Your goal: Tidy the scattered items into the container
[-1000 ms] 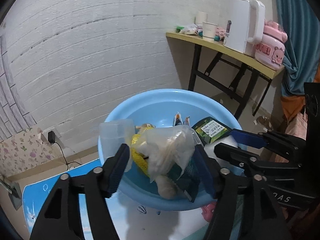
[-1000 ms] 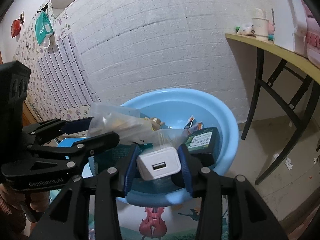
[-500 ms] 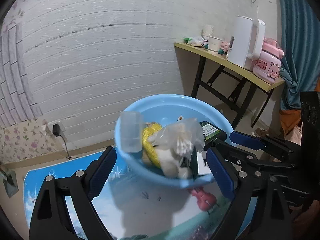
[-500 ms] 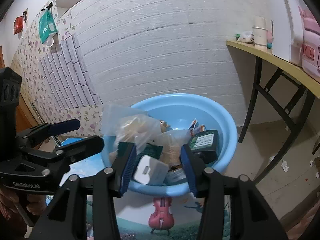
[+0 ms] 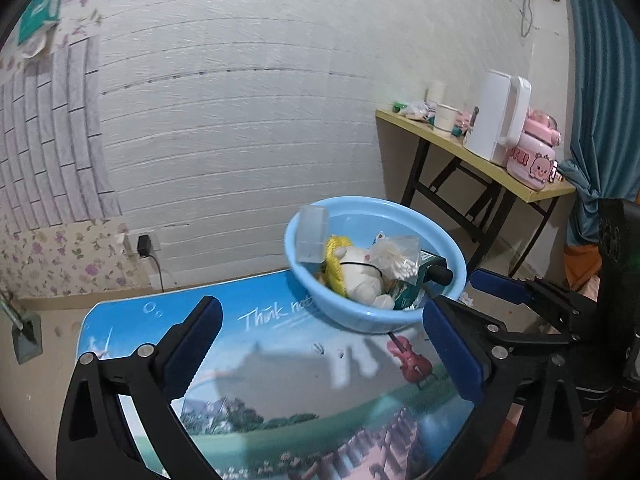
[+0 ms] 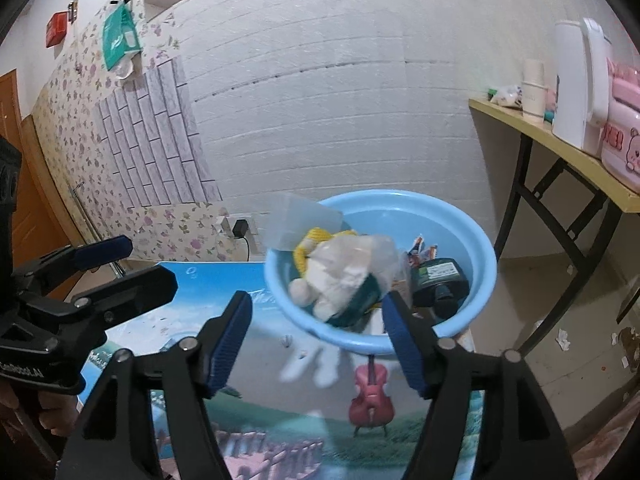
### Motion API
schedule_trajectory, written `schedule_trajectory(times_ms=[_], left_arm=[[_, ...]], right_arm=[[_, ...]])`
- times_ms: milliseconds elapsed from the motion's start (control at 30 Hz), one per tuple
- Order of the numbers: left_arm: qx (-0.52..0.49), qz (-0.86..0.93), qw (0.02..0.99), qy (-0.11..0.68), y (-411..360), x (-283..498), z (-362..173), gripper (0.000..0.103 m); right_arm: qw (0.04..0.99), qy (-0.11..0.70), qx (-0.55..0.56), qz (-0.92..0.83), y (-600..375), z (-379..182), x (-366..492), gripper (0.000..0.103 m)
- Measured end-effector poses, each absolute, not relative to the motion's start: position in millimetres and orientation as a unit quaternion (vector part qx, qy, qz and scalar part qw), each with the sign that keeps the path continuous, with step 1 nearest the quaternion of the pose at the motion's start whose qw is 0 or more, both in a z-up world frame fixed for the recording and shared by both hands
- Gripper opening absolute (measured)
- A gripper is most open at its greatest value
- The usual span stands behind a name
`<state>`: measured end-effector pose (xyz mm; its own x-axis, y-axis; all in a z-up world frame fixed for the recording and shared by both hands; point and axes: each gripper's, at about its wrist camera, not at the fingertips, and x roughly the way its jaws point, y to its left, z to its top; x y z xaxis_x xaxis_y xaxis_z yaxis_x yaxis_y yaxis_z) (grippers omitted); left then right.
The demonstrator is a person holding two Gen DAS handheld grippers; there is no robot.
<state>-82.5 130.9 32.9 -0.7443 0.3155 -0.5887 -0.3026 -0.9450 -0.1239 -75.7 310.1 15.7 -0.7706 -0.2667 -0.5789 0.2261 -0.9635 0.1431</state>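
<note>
A light blue basin (image 5: 360, 320) (image 6: 486, 264) stands at the far right of the picture-printed tabletop (image 5: 280, 380). It holds a clear plastic box (image 5: 312, 240), a yellow and white plush toy (image 6: 324, 280), a clear bag of cotton swabs (image 5: 396, 260), a dark green box (image 6: 438, 276) and snack packets. A white block (image 6: 375, 318) shows just inside the near rim. My left gripper (image 5: 322, 346) hangs short of the basin with its jaws opening wide and nothing between them. My right gripper (image 6: 316, 344) is also opening and empty, just in front of the near rim.
A yellow folding table (image 5: 480, 160) stands right of the basin with a white kettle (image 5: 496, 116), a pink pot (image 5: 534, 160) and cups. A charger sits in a wall socket (image 5: 143, 245). The tabletop's right edge drops to a littered floor (image 6: 560, 340).
The left gripper let go of the clear bag and the right one of the white charger. Both opened and drew back and up from the basin, which now holds the items.
</note>
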Motion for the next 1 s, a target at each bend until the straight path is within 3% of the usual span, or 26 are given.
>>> schedule_trajectory(times_ms=[467, 600, 1000], left_arm=[[-0.271, 0.95, 0.156, -0.018, 107, -31, 41, 0.103], [-0.265, 0.951, 0.16, -0.022, 102, -24, 41, 0.103], [-0.26, 0.957, 0.125, -0.008, 97, -26, 40, 0.103]], right_arm=[[0.13, -0.007, 0.256, -0.958, 286, 33, -23, 0.08], [0.123, -0.023, 0.241, -0.962, 292, 31, -19, 0.102], [0.121, -0.033, 0.252, -0.96, 292, 21, -28, 0.103]])
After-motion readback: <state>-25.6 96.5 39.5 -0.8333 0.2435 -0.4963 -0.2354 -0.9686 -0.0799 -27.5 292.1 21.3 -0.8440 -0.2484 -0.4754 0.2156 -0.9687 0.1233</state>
